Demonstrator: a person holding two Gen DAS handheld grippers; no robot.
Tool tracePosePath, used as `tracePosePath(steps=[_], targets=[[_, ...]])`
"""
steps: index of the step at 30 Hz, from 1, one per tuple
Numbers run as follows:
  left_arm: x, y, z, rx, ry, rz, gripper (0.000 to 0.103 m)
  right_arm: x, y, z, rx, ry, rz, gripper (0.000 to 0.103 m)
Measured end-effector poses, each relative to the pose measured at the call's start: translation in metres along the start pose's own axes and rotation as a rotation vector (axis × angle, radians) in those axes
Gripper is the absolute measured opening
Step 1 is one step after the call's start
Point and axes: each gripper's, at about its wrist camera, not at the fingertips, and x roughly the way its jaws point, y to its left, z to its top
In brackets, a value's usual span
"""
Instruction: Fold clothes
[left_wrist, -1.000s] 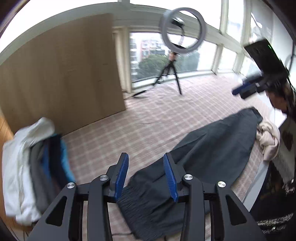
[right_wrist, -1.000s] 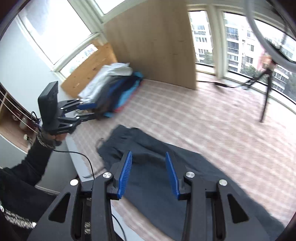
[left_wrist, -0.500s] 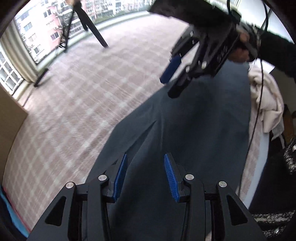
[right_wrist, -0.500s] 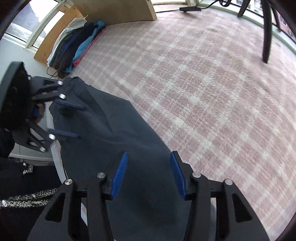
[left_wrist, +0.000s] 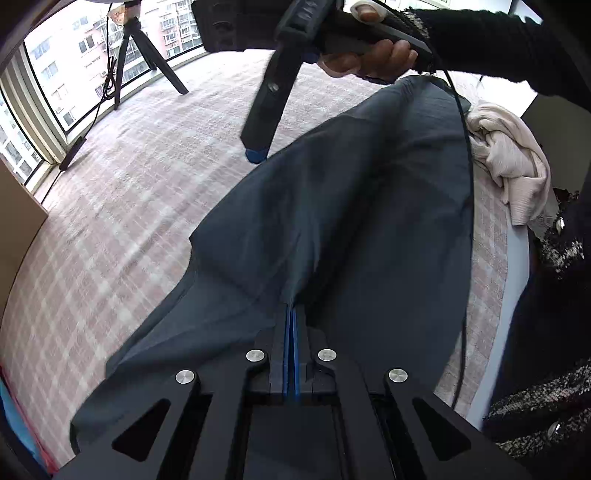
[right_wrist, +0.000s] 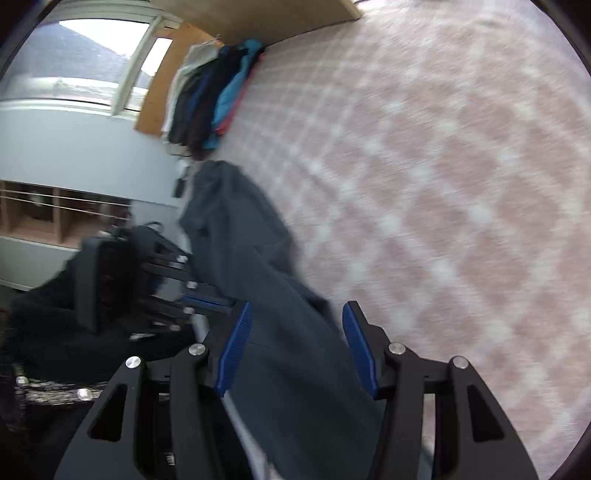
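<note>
Since 1 s ago both hand-held grippers dropped from room-level onto the trousers (left_wrist: 369, 229), which lie flat along the near edge of the plaid bed (left_wrist: 147, 192); left gripper (left_wrist: 292, 314) has just clamped fully onto a pinch of fabric mid-garment, right gripper (right_wrist: 295, 343) has just been widening, now half-open over the cloth w/ pads not pressing. Risk: left pinch looks thin, maybe top layer only, so a lift could separate layers or slip. If right closes off the edge, fold goes skewed; cream garment (left_wrist: 509, 162) nearby could snag.

trousers (left_wrist: 369, 229) spread on the checked cover (left_wrist: 129, 206); crumpled garment (left_wrist: 509, 162) beside them; clothes pile (right_wrist: 207, 99) beyond
</note>
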Motion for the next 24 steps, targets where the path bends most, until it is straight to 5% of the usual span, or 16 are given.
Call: tracePosePath(steps=[2, 7, 13, 15, 18, 24], targets=[[-0.001, -0.012, -0.007, 0.017, -0.019, 0.014, 0.001, 0.009, 0.004, -0.001, 0.016, 0.028, 0.077, 0.051], [0.006, -0.036, -0.02, 0.048, 0.0, 0.017, 0.001, 0.021, 0.008, -0.012, 0.064, 0.077, 0.106, 0.051], [0.008, -0.04, -0.022, 0.013, 0.005, 0.013, 0.003, 0.033, 0.044, -0.028, -0.029, 0.111, 0.115, 0.051], [0.01, -0.04, -0.021, 0.007, -0.001, 0.004, 0.003, 0.029, 0.043, -0.026, -0.009, 0.081, 0.154, 0.052], [0.018, -0.035, -0.015, 0.021, 0.007, 0.003, 0.003, 0.031, 0.028, -0.016, 0.067, 0.051, 0.102, 0.053], [0.023, -0.041, -0.009, 0.031, -0.006, 0.003, 0.004, 0.059, 0.01, 0.001, 0.193, 0.046, 0.184, 0.054]])
